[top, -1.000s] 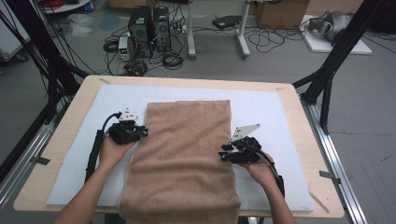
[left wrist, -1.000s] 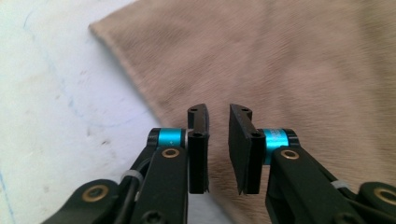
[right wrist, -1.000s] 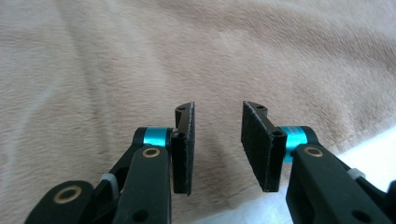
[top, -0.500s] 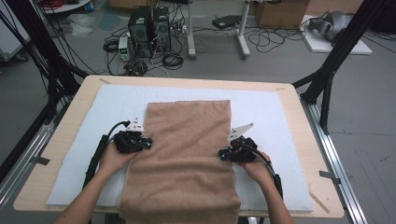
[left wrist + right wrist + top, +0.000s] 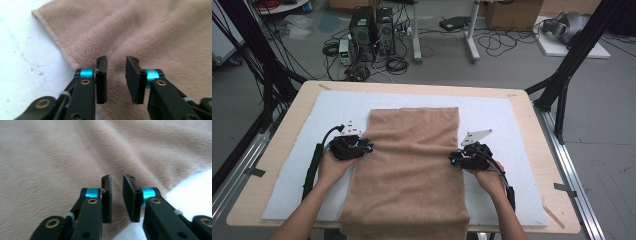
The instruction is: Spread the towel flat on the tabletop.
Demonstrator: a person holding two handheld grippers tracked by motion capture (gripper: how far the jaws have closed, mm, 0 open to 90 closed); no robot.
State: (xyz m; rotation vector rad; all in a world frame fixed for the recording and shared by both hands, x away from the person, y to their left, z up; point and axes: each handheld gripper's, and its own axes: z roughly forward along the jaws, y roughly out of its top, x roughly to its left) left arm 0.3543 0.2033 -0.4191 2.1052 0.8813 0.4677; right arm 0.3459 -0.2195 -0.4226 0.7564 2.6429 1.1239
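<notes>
Both tongs, left [image 5: 368, 147] and right [image 5: 452, 160], just parted, gaps empty, over brown towel [image 5: 412, 165] edges on white mat [image 5: 502, 120]

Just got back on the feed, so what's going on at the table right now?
A person works a brown towel lying flat on the white mat, one gripper at each long edge. The left gripper and right gripper both have their jaws parted with a gap over the cloth, having just been opening; neither pinches it.

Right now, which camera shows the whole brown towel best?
The high view: the towel lies flat on the white mat, its outline visible, near end hanging over the table's edge. The left and right gripper views give close-ups of its side edges beyond the jaws.
</notes>
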